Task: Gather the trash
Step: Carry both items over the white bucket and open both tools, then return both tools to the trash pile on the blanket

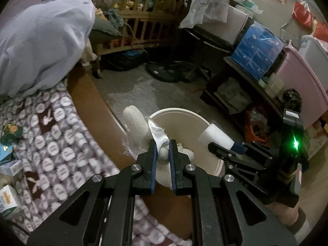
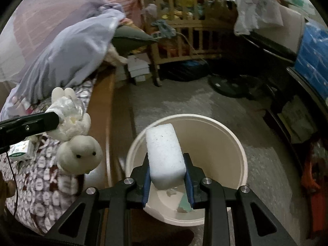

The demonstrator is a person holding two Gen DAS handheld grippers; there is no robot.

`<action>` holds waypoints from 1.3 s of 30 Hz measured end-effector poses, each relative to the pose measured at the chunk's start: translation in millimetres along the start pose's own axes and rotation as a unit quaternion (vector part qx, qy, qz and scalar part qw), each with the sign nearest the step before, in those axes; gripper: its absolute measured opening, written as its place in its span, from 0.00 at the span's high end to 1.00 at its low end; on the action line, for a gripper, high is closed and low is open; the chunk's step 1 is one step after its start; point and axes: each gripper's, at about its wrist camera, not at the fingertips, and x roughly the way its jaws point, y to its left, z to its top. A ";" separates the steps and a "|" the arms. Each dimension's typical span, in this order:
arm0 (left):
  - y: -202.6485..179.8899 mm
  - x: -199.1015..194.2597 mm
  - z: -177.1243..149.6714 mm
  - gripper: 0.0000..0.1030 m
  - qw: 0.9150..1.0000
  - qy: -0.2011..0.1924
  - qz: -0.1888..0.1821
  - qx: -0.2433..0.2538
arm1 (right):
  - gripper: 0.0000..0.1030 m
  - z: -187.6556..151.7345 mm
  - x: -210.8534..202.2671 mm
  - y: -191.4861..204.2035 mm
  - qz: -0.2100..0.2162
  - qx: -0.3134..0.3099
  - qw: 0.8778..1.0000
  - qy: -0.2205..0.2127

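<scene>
Foam block (image 2: pixel 165 155), white, sits clamped between the blue pads of the right gripper (image 2: pixel 167 176) in the right wrist view, held over the open mouth of the cream bucket (image 2: pixel 235 143) on the floor; a few scraps lie at the bucket's bottom. Same view, at left: the left gripper (image 2: pixel 55 119) pinches a white plush rabbit (image 2: pixel 79 151) with crinkled clear plastic at its top, head hanging down, beside the bed edge. Left wrist view: left gripper (image 1: pixel 163 149) closed tight on the rabbit (image 1: pixel 137 127) and a strip of white plastic (image 1: pixel 158 133), just over the bucket's near rim (image 1: pixel 176 110). Right gripper (image 1: pixel 229 143) comes in from the right with the foam block (image 1: pixel 215 136) over the bucket. Patterned blanket (image 1: pixel 51 127) on the bed at left, small boxes (image 1: pixel 8 201) on it.
</scene>
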 end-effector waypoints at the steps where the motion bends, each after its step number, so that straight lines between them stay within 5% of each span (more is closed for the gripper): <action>1: -2.2 2.9 1.0 0.91 1.000 0.001 -0.003 0.000 | 0.74 -0.4 0.9 -3.2 -0.004 0.004 1.000 0.002; 3: -4.9 9.1 2.7 0.91 1.000 0.000 -0.014 -0.004 | 0.73 -0.9 2.4 -8.8 -0.012 0.013 1.000 0.005; 6: -3.2 13.7 2.9 0.87 0.999 0.003 -0.039 -0.021 | 0.57 -0.2 4.8 -14.7 -0.022 0.030 0.999 0.008; 9: 3.7 13.7 0.1 0.65 0.999 0.008 -0.038 -0.031 | 0.57 -0.4 6.8 -15.6 -0.022 0.038 0.999 0.011; 13: 18.2 6.8 -6.5 0.63 0.999 0.010 -0.022 -0.045 | 0.57 -1.0 13.5 -7.5 -0.015 0.033 0.999 0.025; 21: 51.2 -18.2 -30.6 0.63 0.996 0.000 0.075 -0.054 | 0.56 -4.1 17.7 25.4 -0.001 -0.002 0.999 0.032; 39: 131.0 -85.2 -82.3 0.63 0.975 -0.025 0.188 -0.114 | 0.42 1.1 10.0 147.2 0.064 -0.091 0.994 0.020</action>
